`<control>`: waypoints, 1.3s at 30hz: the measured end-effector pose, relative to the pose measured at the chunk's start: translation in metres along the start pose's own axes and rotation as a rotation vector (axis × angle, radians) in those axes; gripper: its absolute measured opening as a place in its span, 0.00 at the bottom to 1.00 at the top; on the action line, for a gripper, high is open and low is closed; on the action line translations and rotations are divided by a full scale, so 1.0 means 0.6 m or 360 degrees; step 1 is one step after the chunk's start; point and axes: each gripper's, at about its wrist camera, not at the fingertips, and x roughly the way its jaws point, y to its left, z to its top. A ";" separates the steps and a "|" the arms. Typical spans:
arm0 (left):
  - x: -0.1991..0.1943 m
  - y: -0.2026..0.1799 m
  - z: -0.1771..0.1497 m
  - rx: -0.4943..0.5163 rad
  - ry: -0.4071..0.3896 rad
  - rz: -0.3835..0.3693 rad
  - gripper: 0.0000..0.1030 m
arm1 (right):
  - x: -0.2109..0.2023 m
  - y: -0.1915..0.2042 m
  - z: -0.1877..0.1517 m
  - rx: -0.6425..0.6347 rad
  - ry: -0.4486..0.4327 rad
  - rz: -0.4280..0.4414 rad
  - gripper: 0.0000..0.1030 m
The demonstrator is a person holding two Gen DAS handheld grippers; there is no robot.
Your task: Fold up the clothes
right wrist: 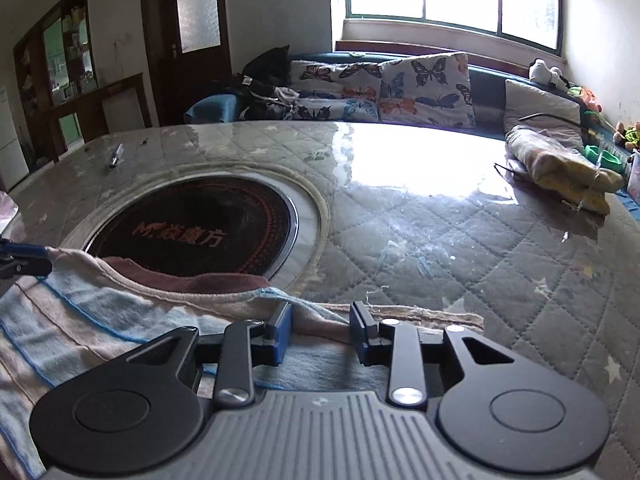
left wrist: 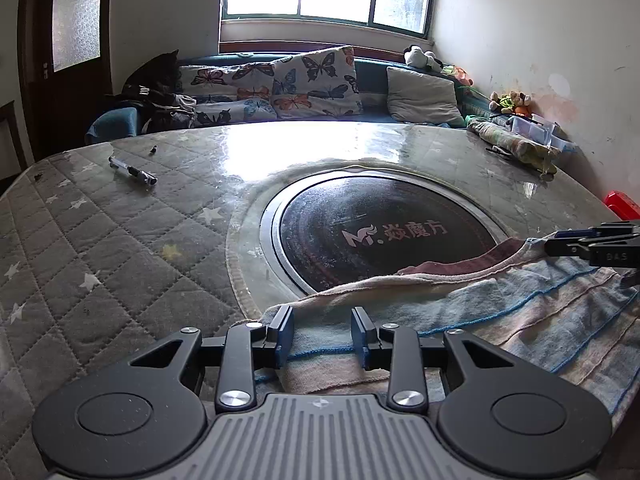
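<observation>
Lying flat on the quilted table [left wrist: 120, 248], the striped garment [left wrist: 520, 308] has its brown collar overlapping the round black hotplate [left wrist: 380, 232]. The left gripper [left wrist: 322, 336] and the right gripper [right wrist: 320, 334] both hover over the fabric's near edge with their jaws spread apart, gripping nothing. A pen [left wrist: 134, 170] lies well apart.

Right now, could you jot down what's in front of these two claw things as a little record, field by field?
garment: striped shirt with maroon collar, lying flat on the table, collar edge over the cooktop
left gripper: open, fingers astride the shirt's edge
right gripper: open, over the shirt by the collar
surface: quilted star-print table cover under clear film
centre: round black induction cooktop
elsewhere: pen, folded cloth at the far right
</observation>
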 end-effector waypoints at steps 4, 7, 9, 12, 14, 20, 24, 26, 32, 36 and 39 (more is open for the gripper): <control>-0.014 -0.003 -0.004 -0.0019 -0.0020 0.0001 0.41 | -0.026 0.027 -0.006 -0.0086 -0.0008 0.0060 0.36; -0.030 -0.002 -0.014 -0.0042 -0.0021 0.0012 0.42 | -0.041 0.059 -0.013 -0.0165 -0.0002 0.0129 0.36; -0.042 -0.001 -0.022 -0.0059 -0.0020 0.0019 0.48 | -0.045 0.082 -0.016 -0.0226 0.0001 0.0168 0.38; -0.060 0.001 -0.033 -0.0084 -0.0018 0.0031 0.52 | -0.046 0.110 -0.022 -0.0258 0.0007 0.0192 0.40; -0.072 0.002 -0.041 -0.0100 -0.0016 0.0039 0.54 | -0.047 0.126 -0.029 -0.0282 0.0014 0.0208 0.40; -0.095 0.001 -0.064 -0.0146 -0.0009 0.0047 0.62 | -0.056 0.170 -0.053 -0.0362 0.0038 0.0246 0.40; -0.109 0.000 -0.080 -0.0176 -0.0004 0.0052 0.67 | -0.077 0.188 -0.078 -0.0442 0.0052 0.0246 0.47; -0.116 0.000 -0.087 -0.0192 -0.0001 0.0054 0.68 | -0.094 0.198 -0.094 -0.0491 0.0052 0.0244 0.47; -0.133 -0.002 -0.107 -0.0232 0.0012 0.0055 0.71 | -0.142 0.214 -0.131 -0.0604 0.0051 0.0263 0.48; -0.136 -0.008 -0.112 -0.0229 0.0019 0.0040 0.71 | -0.160 0.218 -0.136 -0.0656 0.0054 0.0295 0.48; -0.139 -0.010 -0.115 -0.0235 0.0016 0.0038 0.71 | -0.155 0.219 -0.118 -0.0669 0.0015 0.0266 0.48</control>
